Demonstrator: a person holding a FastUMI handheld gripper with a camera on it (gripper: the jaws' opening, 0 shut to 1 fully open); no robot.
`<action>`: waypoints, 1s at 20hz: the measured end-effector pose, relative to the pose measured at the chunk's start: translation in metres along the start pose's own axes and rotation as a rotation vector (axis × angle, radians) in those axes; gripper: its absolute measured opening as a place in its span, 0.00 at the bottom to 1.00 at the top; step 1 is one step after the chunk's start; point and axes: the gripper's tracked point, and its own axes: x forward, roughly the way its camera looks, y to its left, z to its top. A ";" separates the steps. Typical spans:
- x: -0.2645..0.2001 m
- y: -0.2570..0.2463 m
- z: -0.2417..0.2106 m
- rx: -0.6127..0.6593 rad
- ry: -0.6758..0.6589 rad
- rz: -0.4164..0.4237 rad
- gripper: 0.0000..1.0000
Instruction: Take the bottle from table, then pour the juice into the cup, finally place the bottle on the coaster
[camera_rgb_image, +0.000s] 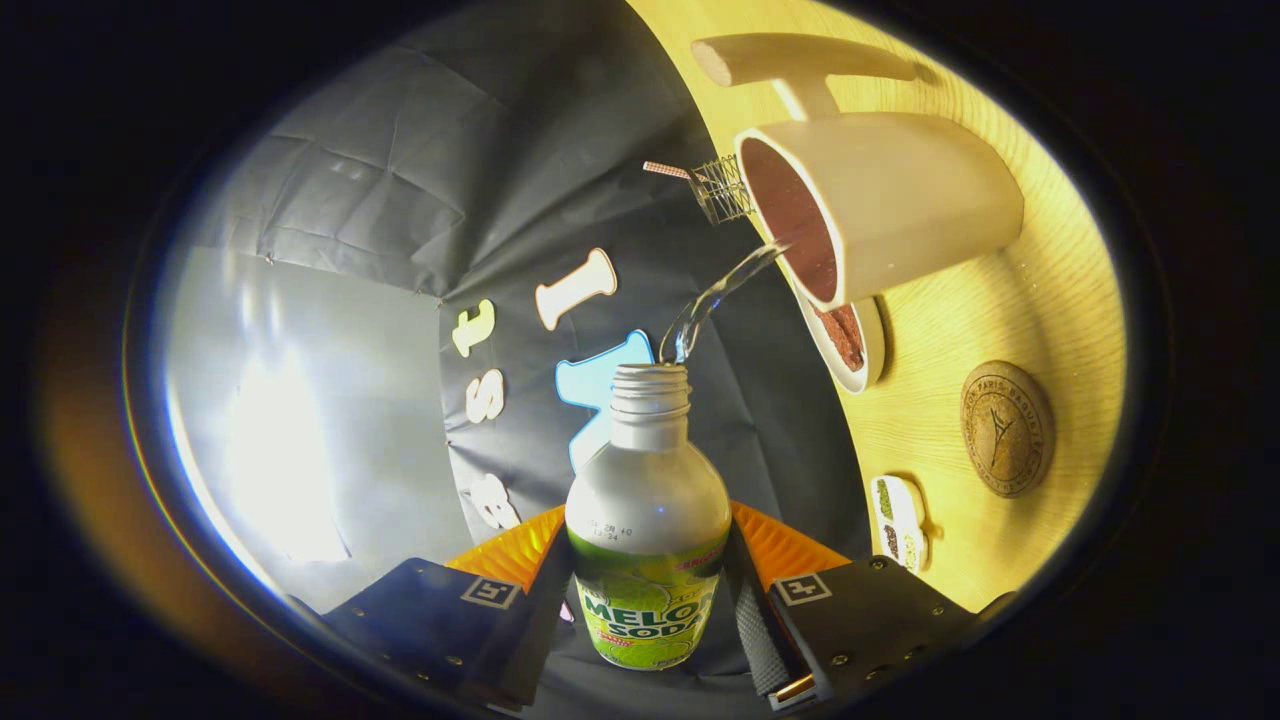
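Pouring now: claw (648, 590) clamped on the bottle (648, 530), one finger pressing each side of the labelled body, low down so the neck stays free. View is rolled hard over, so I read the bottle as tipped well off upright to get the mouth above the cup (890, 200). Clear stream (715, 295) arcs from the open, capless mouth and lands just inside the cup rim; mouth sits near the rim but not touching, which leaves room for the arc. Cup stands on a saucer (868, 355) on the worktop (1000, 320). Coaster (1006, 428) lies bare just beside the saucer, handy for the set-down. Small dish (897, 520) nearer the claw. Fill level hidden. Step two of three, I'd say.
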 end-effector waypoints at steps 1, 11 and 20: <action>0.001 0.002 0.000 0.005 -0.004 0.004 0.77; 0.004 0.017 0.004 0.054 -0.039 0.035 0.77; 0.004 0.022 0.011 0.110 -0.081 0.061 0.77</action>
